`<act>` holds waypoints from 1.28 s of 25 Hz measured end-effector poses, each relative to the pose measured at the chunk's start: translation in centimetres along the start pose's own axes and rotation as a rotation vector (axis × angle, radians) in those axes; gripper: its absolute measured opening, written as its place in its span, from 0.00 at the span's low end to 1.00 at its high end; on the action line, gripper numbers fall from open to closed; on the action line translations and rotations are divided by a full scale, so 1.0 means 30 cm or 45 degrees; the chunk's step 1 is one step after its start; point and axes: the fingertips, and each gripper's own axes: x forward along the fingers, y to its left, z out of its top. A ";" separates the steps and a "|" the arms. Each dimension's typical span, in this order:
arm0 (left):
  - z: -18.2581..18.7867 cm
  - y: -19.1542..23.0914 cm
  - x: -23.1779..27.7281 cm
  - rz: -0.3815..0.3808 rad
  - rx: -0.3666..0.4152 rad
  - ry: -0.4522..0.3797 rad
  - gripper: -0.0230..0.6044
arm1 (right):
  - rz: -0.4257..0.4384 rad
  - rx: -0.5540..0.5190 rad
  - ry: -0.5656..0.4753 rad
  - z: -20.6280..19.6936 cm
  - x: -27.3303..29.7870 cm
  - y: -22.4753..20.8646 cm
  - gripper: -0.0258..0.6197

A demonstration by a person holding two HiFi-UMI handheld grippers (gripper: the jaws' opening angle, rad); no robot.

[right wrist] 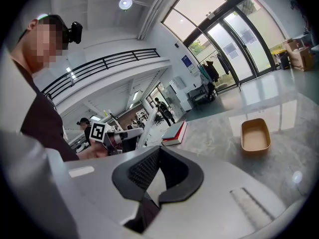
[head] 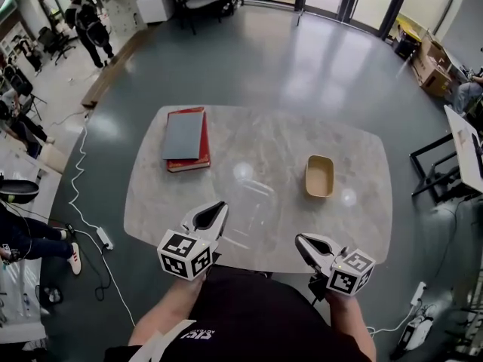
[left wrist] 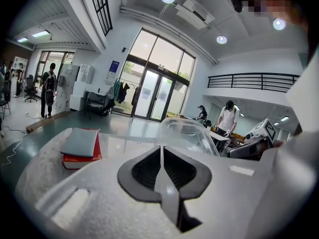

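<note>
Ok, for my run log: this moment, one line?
left gripper shut, empty | right gripper shut, empty | clear plastic container ahead, untouched

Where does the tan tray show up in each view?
Head view: the tan tray lies on the right half of the table.
Left gripper view: not in it.
Right gripper view: tan tray, right of centre.
Shared landmark: the red and grey book stack, in all three views.
</note>
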 end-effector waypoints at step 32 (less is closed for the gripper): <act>0.163 0.241 -0.165 0.077 0.016 -0.148 0.07 | 0.088 -0.448 -0.196 0.270 0.259 0.216 0.04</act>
